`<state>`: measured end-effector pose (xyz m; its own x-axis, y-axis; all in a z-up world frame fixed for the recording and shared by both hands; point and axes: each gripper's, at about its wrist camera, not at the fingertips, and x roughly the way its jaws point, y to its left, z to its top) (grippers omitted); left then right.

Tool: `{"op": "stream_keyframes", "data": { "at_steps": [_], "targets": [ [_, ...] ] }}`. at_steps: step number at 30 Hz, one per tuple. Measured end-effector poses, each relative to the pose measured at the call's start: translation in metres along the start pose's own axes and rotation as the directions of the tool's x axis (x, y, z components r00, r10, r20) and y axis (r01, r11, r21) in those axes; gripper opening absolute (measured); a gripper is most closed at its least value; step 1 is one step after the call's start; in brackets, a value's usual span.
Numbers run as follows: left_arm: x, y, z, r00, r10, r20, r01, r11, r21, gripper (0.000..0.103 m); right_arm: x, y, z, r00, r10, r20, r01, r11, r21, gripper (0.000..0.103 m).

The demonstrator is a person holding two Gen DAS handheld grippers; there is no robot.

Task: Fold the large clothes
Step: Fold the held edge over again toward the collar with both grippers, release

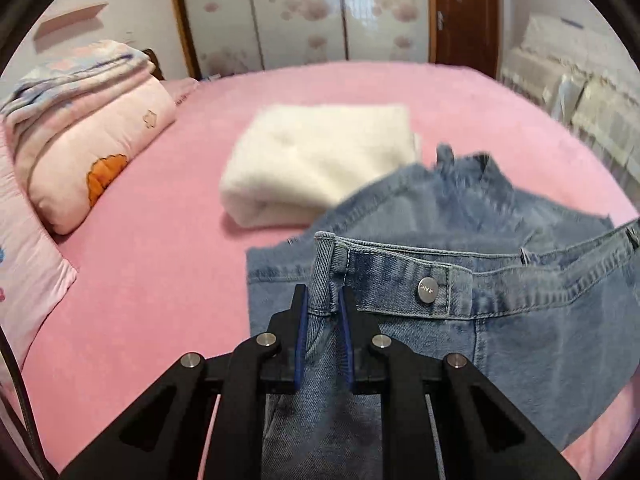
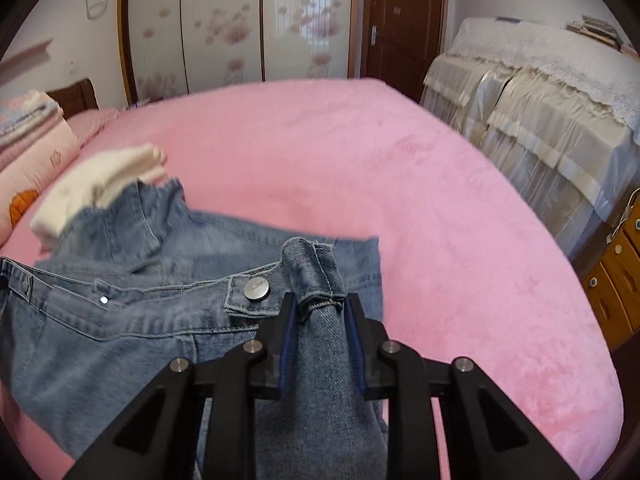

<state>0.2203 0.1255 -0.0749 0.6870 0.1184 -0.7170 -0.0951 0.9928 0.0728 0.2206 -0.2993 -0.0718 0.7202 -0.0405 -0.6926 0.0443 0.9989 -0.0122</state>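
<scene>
A pair of light blue jeans (image 1: 500, 312) hangs from both grippers above the pink bed. My left gripper (image 1: 323, 294) is shut on the left end of the waistband, beside a metal button (image 1: 427, 290). In the right wrist view the jeans (image 2: 100, 340) spread to the left, and my right gripper (image 2: 320, 300) is shut on the bunched right end of the waistband, just right of a metal button (image 2: 256, 289). The legs of the jeans trail down behind the grippers and lie partly on the bed.
A folded cream garment (image 1: 320, 160) lies on the pink bed (image 1: 160, 280) behind the jeans. Folded pink quilts (image 1: 84, 136) are stacked at the left. A covered piece of furniture (image 2: 540, 120) and wooden drawers (image 2: 616, 280) stand to the right; wardrobe doors (image 2: 224, 24) are behind.
</scene>
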Motion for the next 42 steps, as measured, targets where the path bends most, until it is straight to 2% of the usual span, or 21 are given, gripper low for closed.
{"op": "stream_keyframes", "data": {
  "at_steps": [8,13,14,15,17,18,20,22,23,25,26,27,28,30,33,37,38,39,40,41,42],
  "targets": [
    [-0.033,0.023,0.024,0.990,0.022,0.143,0.000,0.989,-0.147,0.012,-0.037,0.005,0.035,0.984,-0.024,0.174,0.020,0.999,0.029,0.022],
    [0.004,0.030,0.056,0.992,0.031,0.124,-0.007,0.982,-0.191,0.013,-0.017,0.008,0.066,0.976,-0.046,0.212,0.036,0.998,0.047,0.019],
    [0.021,0.029,0.060,0.994,0.033,0.100,-0.013,0.980,-0.198,0.013,-0.011,0.008,0.069,0.976,-0.053,0.213,0.044,0.998,0.050,0.012],
    [0.037,0.030,0.062,0.997,0.037,0.070,-0.021,0.977,-0.211,0.013,0.007,0.009,0.074,0.975,-0.097,0.200,0.088,0.994,0.057,0.001],
    [0.079,0.032,0.060,1.000,0.028,-0.002,-0.028,0.967,-0.254,0.014,0.045,-0.001,0.077,0.975,-0.178,0.136,0.164,0.981,0.106,0.000],
    [0.108,0.031,0.056,0.997,0.019,-0.076,-0.037,0.968,-0.249,0.014,0.070,-0.010,0.077,0.977,-0.201,0.073,0.190,0.973,0.134,0.000],
    [0.148,0.033,0.047,0.981,0.038,-0.189,-0.083,0.969,-0.234,0.020,0.112,-0.026,0.068,0.978,-0.192,-0.082,0.205,0.960,0.190,0.000],
    [0.158,0.043,0.042,0.979,-0.021,-0.203,-0.039,0.957,-0.286,0.025,0.139,-0.039,0.052,0.973,-0.122,-0.198,0.170,0.953,0.249,0.000],
    [0.155,0.047,0.044,0.982,-0.048,-0.181,-0.010,0.953,-0.304,0.037,0.138,-0.038,0.048,0.977,-0.092,-0.190,0.139,0.958,0.251,0.001],
    [0.150,0.053,0.047,0.983,-0.073,-0.170,0.019,0.953,-0.303,0.056,0.135,-0.034,0.043,0.984,-0.042,-0.175,0.081,0.971,0.224,0.012],
    [0.148,0.055,0.048,0.983,-0.088,-0.162,0.035,0.953,-0.300,0.065,0.134,-0.031,0.043,0.986,-0.011,-0.168,0.046,0.977,0.208,0.030],
    [0.146,0.056,0.049,0.983,-0.105,-0.154,0.055,0.952,-0.301,0.068,0.133,-0.028,0.043,0.987,0.004,-0.163,0.029,0.979,0.200,0.047],
    [0.144,0.057,0.050,0.981,-0.126,-0.146,0.078,0.951,-0.301,0.069,0.131,-0.026,0.045,0.988,0.020,-0.150,0.009,0.982,0.191,0.052],
    [0.144,0.054,0.052,0.977,-0.157,-0.145,0.109,0.949,-0.297,0.069,0.131,-0.019,0.051,0.991,0.044,-0.126,-0.022,0.985,0.172,0.054],
    [0.150,0.044,0.052,0.972,-0.172,-0.163,0.126,0.957,-0.263,0.069,0.148,-0.004,0.061,0.984,0.039,-0.172,-0.017,0.992,0.124,0.054],
    [0.163,0.027,0.048,0.976,-0.119,-0.184,0.086,0.980,-0.181,0.071,0.177,0.011,0.068,0.968,0.015,-0.252,0.006,0.997,0.081,0.054],
    [0.163,0.026,0.048,0.979,-0.112,-0.170,0.082,0.981,-0.173,0.070,0.184,0.016,0.066,0.964,-0.002,-0.268,0.018,0.998,0.058,0.050],
    [0.163,0.025,0.048,0.980,-0.107,-0.166,0.078,0.982,-0.169,0.068,0.186,0.018,0.065,0.963,-0.010,-0.270,0.022,0.999,0.043,0.025],
    [0.162,0.023,0.049,0.983,-0.085,-0.163,0.059,0.985,-0.159,0.049,0.185,0.023,0.063,0.964,0.012,-0.267,-0.006,1.000,0.025,0.024],
    [0.161,0.022,0.051,0.987,-0.010,-0.162,-0.010,0.992,-0.125,0.024,0.181,0.026,0.061,0.967,-0.007,-0.253,0.008,1.000,0.005,0.017],
    [0.160,0.018,0.052,0.985,0.038,-0.169,-0.056,0.993,-0.103,0.012,0.174,0.031,0.060,0.974,-0.025,-0.225,0.020,1.000,-0.023,0.010]
  ]
}}
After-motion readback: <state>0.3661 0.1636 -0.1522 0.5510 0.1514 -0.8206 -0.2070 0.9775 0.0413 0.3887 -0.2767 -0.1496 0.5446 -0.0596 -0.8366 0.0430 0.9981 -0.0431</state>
